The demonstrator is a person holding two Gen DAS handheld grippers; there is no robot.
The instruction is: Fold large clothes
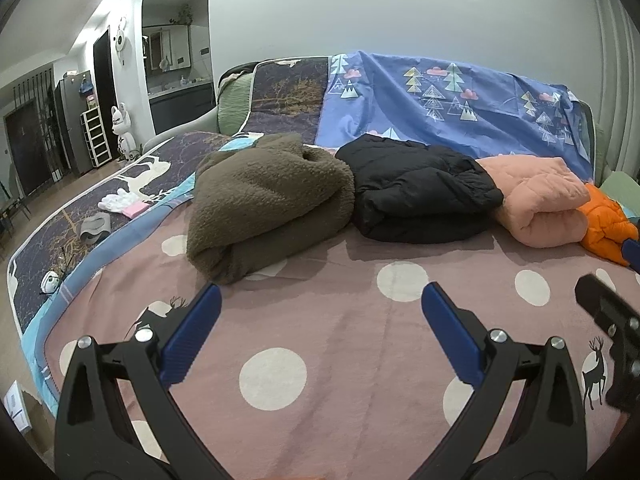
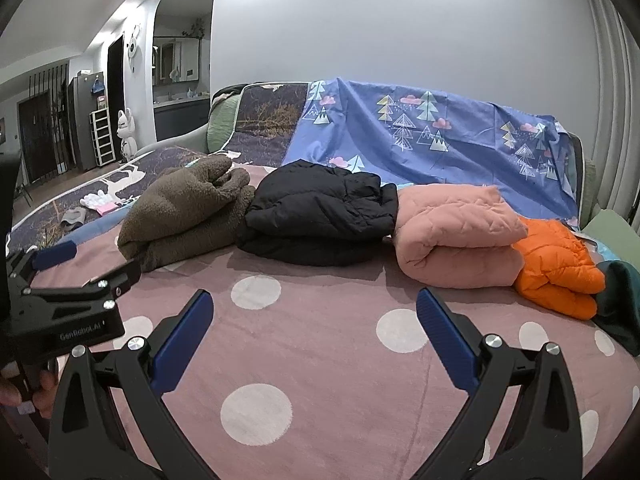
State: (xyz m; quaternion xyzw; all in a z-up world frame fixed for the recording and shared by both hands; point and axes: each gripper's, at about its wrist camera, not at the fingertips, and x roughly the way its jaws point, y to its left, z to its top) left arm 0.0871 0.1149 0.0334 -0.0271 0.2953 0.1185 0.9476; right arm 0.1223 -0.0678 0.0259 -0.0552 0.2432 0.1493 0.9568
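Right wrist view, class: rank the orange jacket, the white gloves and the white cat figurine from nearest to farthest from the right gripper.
From the right gripper, jaws open:
1. Orange jacket, right, on the bed.
2. White gloves, far left, on the bed.
3. White cat figurine, left, on the floor beyond.

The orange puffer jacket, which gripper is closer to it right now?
Right. The right gripper hangs open just left of the orange puffer jacket; the left gripper, also open, sits further left, opposite the brown fleece.

Right gripper [image 2: 314, 306] jaws wide, empty, above pink dotted blanket [image 2: 320, 360]. Beyond: brown fleece [image 2: 180, 216], black jacket [image 2: 320, 216], pink quilted jacket [image 2: 456, 236], orange jacket [image 2: 556, 264], all folded.
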